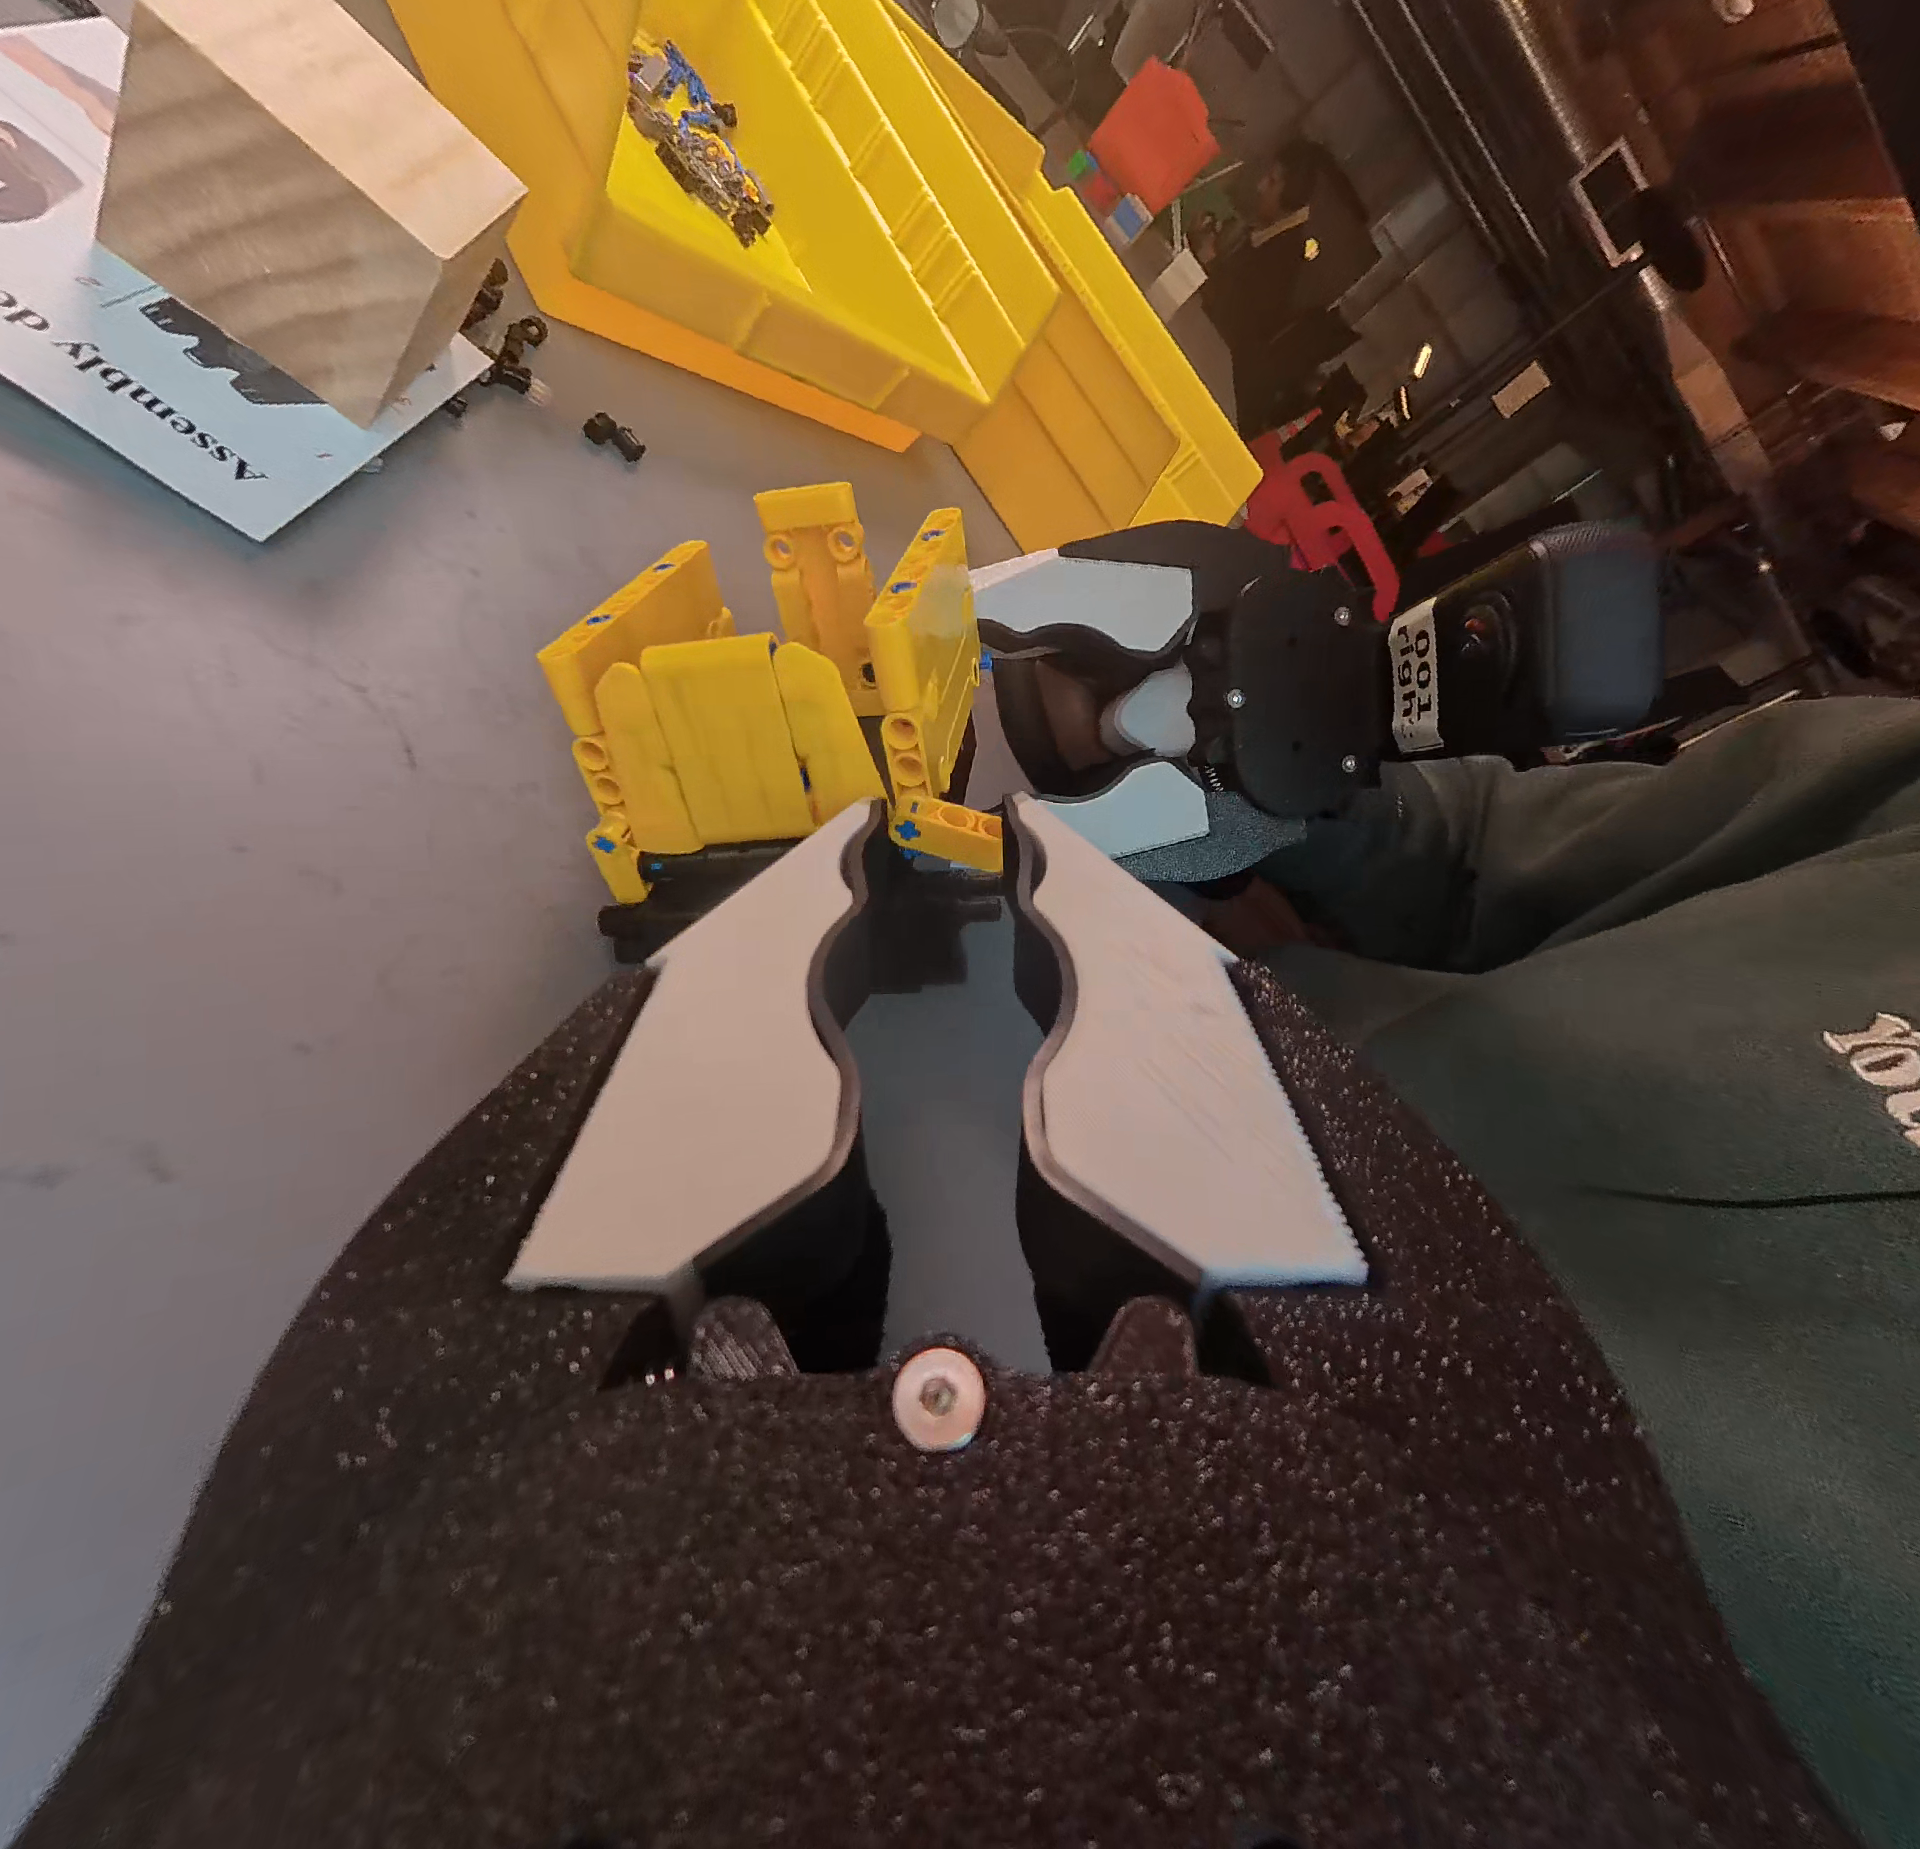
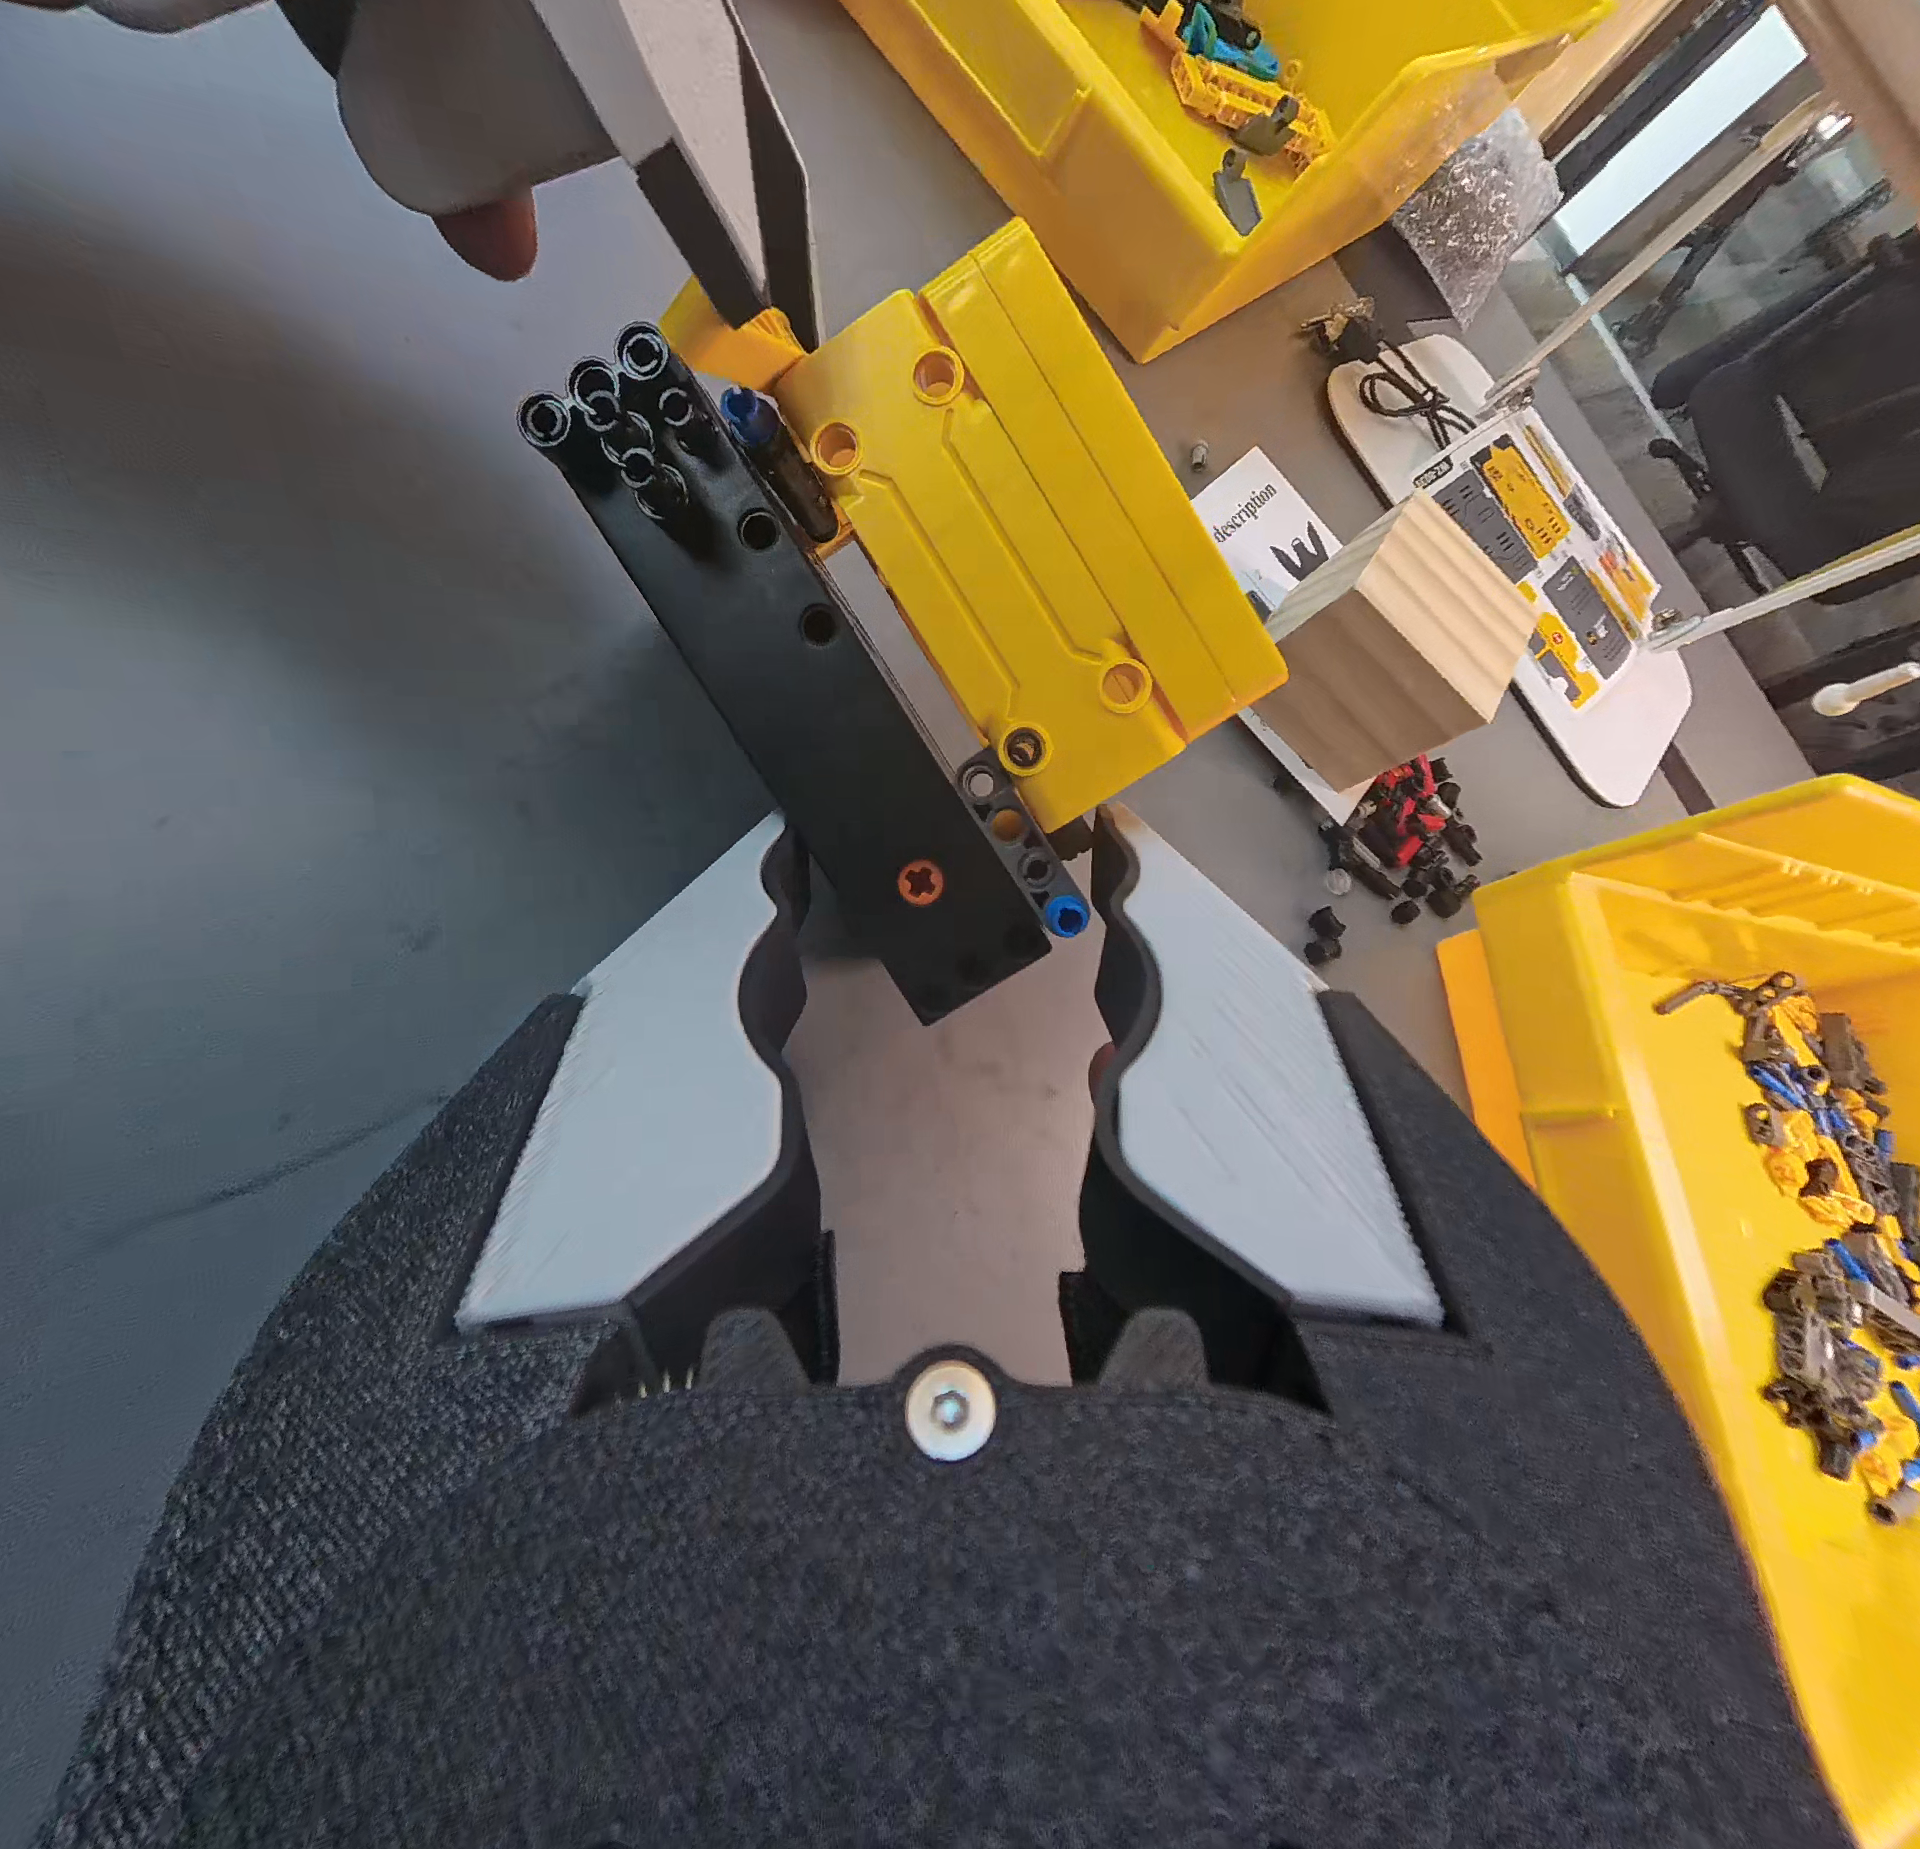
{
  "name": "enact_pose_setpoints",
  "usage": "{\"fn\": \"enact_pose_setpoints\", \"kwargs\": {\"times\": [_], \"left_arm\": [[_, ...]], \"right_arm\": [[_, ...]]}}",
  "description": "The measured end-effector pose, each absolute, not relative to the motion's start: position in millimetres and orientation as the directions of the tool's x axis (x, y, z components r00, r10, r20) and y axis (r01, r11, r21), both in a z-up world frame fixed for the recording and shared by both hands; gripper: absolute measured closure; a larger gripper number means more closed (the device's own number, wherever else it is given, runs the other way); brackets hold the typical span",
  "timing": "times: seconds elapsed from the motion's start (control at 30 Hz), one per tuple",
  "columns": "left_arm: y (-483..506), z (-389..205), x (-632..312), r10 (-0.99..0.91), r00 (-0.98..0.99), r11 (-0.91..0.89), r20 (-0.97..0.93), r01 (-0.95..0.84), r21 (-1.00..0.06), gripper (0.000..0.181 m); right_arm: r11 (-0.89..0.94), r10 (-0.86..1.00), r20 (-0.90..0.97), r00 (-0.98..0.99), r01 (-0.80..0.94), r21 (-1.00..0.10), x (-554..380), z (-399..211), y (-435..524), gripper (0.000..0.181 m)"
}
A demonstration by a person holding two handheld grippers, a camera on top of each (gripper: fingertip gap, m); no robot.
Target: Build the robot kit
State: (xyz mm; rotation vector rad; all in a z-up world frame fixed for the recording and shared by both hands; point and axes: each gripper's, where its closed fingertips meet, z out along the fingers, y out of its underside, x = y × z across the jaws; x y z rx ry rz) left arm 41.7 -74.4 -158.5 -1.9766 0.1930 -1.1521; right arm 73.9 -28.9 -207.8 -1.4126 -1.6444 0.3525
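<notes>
Both grippers' fingers clamp a yellow-black brick model (image 1: pixel 748 719) over grey table (image 1: pixel 260 864); yellow bins (image 2: pixel 1621 1155) nearby

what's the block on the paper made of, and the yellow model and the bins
Block: looks like bare, unfinished wood; pale tan with wavy grain lines and a matte face.
Model: seems moulded plastic; smooth, slightly glossy yellow panels with round pin holes, on a black beam of the same look.
Bins: likely plastic as well; even yellow colour, moulded ribs and a soft sheen.

grey table (image 1: pixel 229 864), dark office chair (image 2: pixel 1787 449) by bright window (image 2: pixel 1683 126), cluttered dim room behind.
</notes>
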Motion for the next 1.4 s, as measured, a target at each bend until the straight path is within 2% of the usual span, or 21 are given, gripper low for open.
{"fn": "enact_pose_setpoints", "kwargs": {"times": [0.2, 0.3, 0.4, 0.7, 0.97, 1.1, 1.23, 1.4], "left_arm": [[-75, -158, 39, -0.602, 0.726, -0.499, 0.332, -0.017, -0.867, 0.161], [-75, -156, 37, -0.634, 0.733, -0.463, 0.246, -0.105, -0.880, 0.161], [-74, -153, 34, -0.675, 0.709, -0.447, 0.202, -0.175, -0.877, 0.164], [-69, -153, 25, -0.750, 0.632, -0.414, 0.194, -0.221, -0.883, 0.169], [-68, -149, 10, -0.717, 0.586, -0.479, 0.378, -0.020, -0.878, 0.154], [-71, -153, 12, -0.714, 0.548, -0.513, 0.437, 0.016, -0.858, 0.151], [-82, -152, 17, -0.761, 0.503, -0.489, 0.410, -0.028, -0.872, 0.144], [-83, -175, 21, -0.788, 0.569, -0.410, 0.236, -0.198, -0.890, 0.142]], "right_arm": [[0.215, 0.947, 0.317, 0.056, 0.622, -0.753, 67, -207, -31, 0.127], [0.175, 0.973, 0.232, 0.008, 0.631, -0.756, 66, -207, -34, 0.128], [0.079, 0.997, 0.049, -0.063, 0.657, -0.750, 66, -207, -42, 0.128], [0.061, 0.982, -0.084, -0.169, 0.703, -0.708, 67, -207, -43, 0.132], [0.068, 0.977, -0.087, -0.194, 0.671, -0.738, 69, -206, -44, 0.128], [0.067, 0.976, -0.091, -0.199, 0.666, -0.743, 73, -204, -40, 0.129], [0.101, 0.967, -0.078, -0.243, 0.645, -0.757, 83, -187, -36, 0.129], [0.150, 0.950, -0.036, -0.309, 0.557, -0.817, 74, -143, -30, 0.132]]}}
